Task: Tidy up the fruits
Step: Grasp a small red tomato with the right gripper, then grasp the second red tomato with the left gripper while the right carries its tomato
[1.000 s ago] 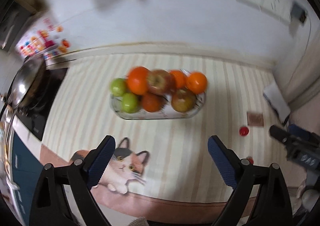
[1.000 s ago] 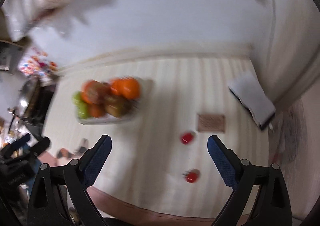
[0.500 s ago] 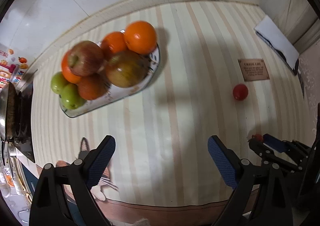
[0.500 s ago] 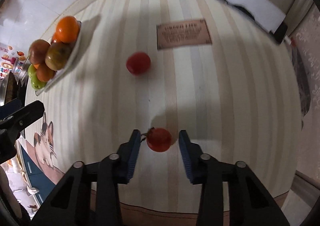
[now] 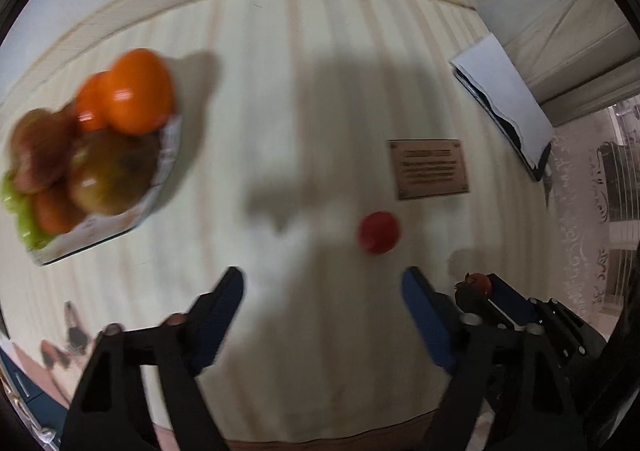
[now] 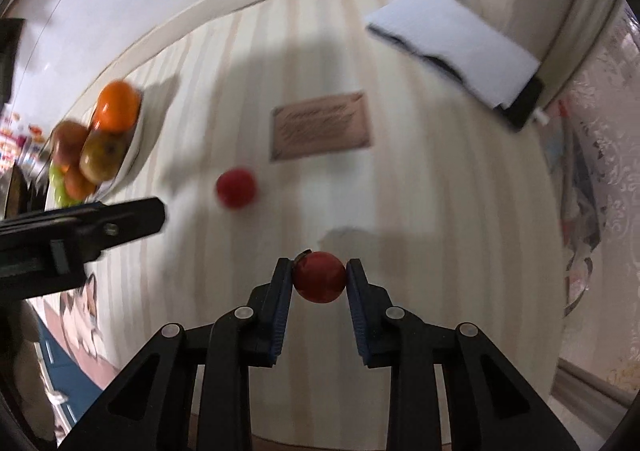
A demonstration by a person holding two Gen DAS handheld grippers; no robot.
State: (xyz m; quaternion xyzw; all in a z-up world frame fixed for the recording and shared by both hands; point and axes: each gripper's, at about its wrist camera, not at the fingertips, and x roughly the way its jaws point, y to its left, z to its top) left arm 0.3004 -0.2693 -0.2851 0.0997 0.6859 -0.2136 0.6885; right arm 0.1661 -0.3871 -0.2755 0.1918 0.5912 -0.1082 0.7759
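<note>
My right gripper point(image 6: 319, 278) is shut on a small red fruit with a stem point(image 6: 319, 283); it also shows in the left wrist view point(image 5: 476, 283). A second small red fruit point(image 5: 379, 232) lies on the striped table, just ahead and to the right of my left gripper point(image 5: 322, 287), which is open and empty. That fruit also shows in the right wrist view point(image 6: 236, 188). A glass dish point(image 5: 164, 167) piled with oranges, apples and green fruits sits at the left. My left gripper point(image 6: 156, 213) shows at the left edge of the right wrist view.
A brown plaque point(image 5: 430, 169) lies flat just beyond the loose fruit. A white paper on a dark device point(image 5: 506, 99) lies at the far right by the wall. A cat picture point(image 6: 86, 311) marks the table's near left edge.
My right gripper has closed onto the stemmed red fruit. My left gripper has moved right and down toward the other red fruit; the dish now sits further left in its view.
</note>
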